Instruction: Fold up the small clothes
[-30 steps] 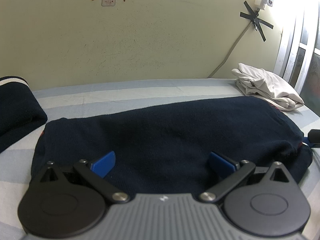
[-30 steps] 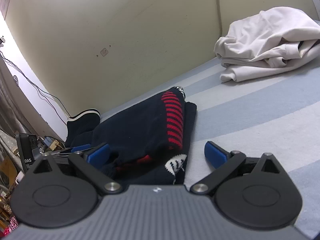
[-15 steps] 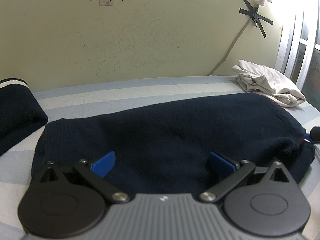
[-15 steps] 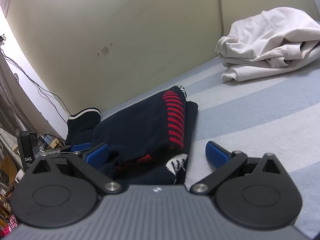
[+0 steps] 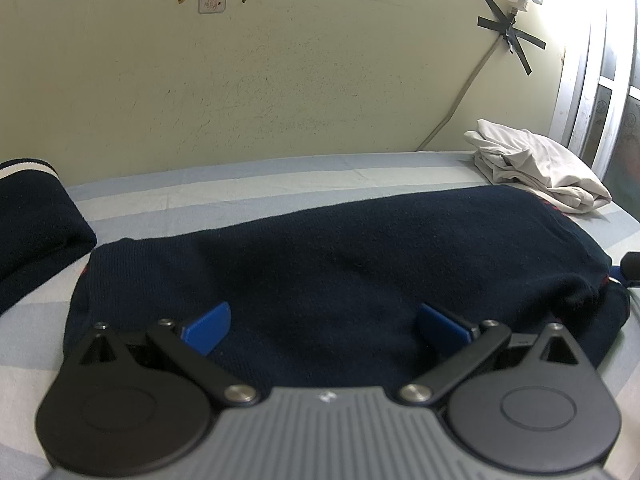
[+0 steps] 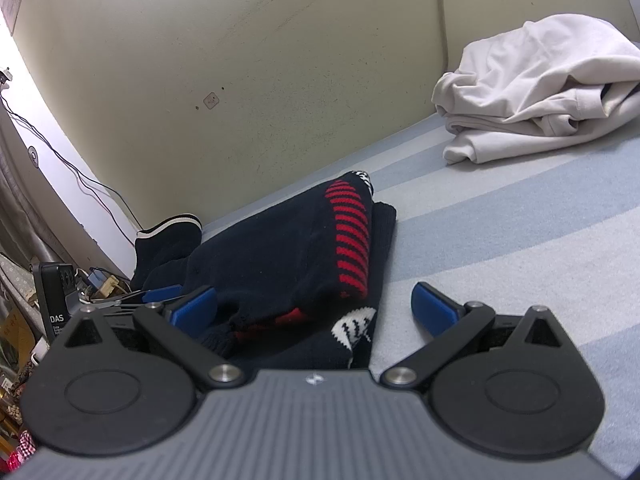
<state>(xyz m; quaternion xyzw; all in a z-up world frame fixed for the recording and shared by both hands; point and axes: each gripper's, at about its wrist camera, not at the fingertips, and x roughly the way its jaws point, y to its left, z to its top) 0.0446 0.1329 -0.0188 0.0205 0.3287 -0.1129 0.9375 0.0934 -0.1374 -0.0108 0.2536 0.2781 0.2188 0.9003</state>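
Claws [image 5: 324, 322] wide over half-hidden sweater [image 5: 340, 264]

Clearance as I see it from the rig:

- Striped bedsheet [image 6: 520, 240], right of the navy sweater [image 5: 340, 264]: open lane, bare up to the white garment pile [image 6: 532, 92].
- White garment pile: blocks the far right corner against the wall [image 5: 280, 80]; its edge lies just beside the sweater's far end.
- Strip between sweater and wall: bare sheet, narrow.
- Dark folded garment with white band [image 5: 32, 216]: blocks the left side, near the sweater.
- Beyond the left edge: clutter and a black device marked DAS [image 6: 56, 300].
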